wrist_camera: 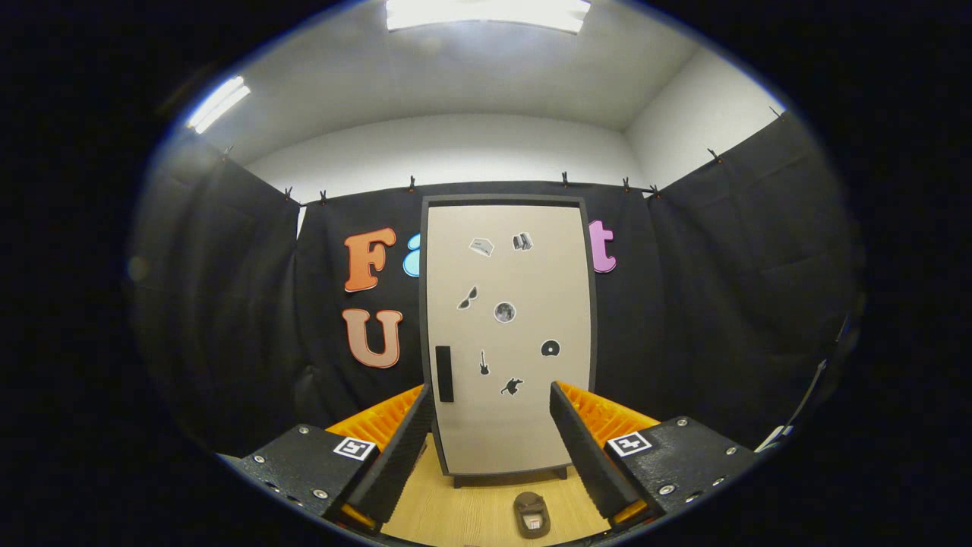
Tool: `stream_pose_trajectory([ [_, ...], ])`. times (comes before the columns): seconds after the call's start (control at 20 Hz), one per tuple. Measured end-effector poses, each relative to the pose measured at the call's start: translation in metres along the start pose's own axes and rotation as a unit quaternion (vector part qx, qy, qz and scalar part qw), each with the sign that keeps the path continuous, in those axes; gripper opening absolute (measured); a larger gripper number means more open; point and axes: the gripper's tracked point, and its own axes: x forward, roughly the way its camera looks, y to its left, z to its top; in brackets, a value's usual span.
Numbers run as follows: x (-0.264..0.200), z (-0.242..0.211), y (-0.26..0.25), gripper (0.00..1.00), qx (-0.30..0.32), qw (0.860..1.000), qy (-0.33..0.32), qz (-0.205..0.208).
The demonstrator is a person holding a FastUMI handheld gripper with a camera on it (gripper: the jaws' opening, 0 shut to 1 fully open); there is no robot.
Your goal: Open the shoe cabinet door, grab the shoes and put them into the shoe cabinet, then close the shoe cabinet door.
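Observation:
A tall shoe cabinet [509,334] stands upright against the black cloth wall, its beige door shut and dotted with small dark stickers. A black handle [444,373] sits on the door's left side, low down. One brown shoe [531,514] lies on the wooden floor in front of the cabinet, between my fingers and a little nearer than the door. My gripper [492,399] is open, with nothing between its fingers, and hangs well short of the cabinet.
Light wooden floor [463,509] runs from the fingers to the cabinet's foot. Black cloth walls close the booth on the left, right and behind the cabinet. A pale strip [771,439] shows low at the right wall.

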Motion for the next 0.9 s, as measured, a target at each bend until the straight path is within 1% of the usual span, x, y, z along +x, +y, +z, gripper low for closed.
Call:
stream_pose_trajectory([
  [0.25,0.018,-0.014,0.017,0.95,-0.001,1.000,0.004,0.002],
  [0.45,0.041,-0.029,0.030,0.95,0.000,1.000,0.012,-0.002],
  [0.65,0.081,-0.042,0.041,0.95,-0.003,1.000,0.016,-0.005],
  [0.75,0.107,-0.052,0.047,0.91,-0.003,1.000,0.020,-0.001],
  [0.9,0.149,-0.072,0.057,0.88,0.010,0.999,0.038,0.016],
])
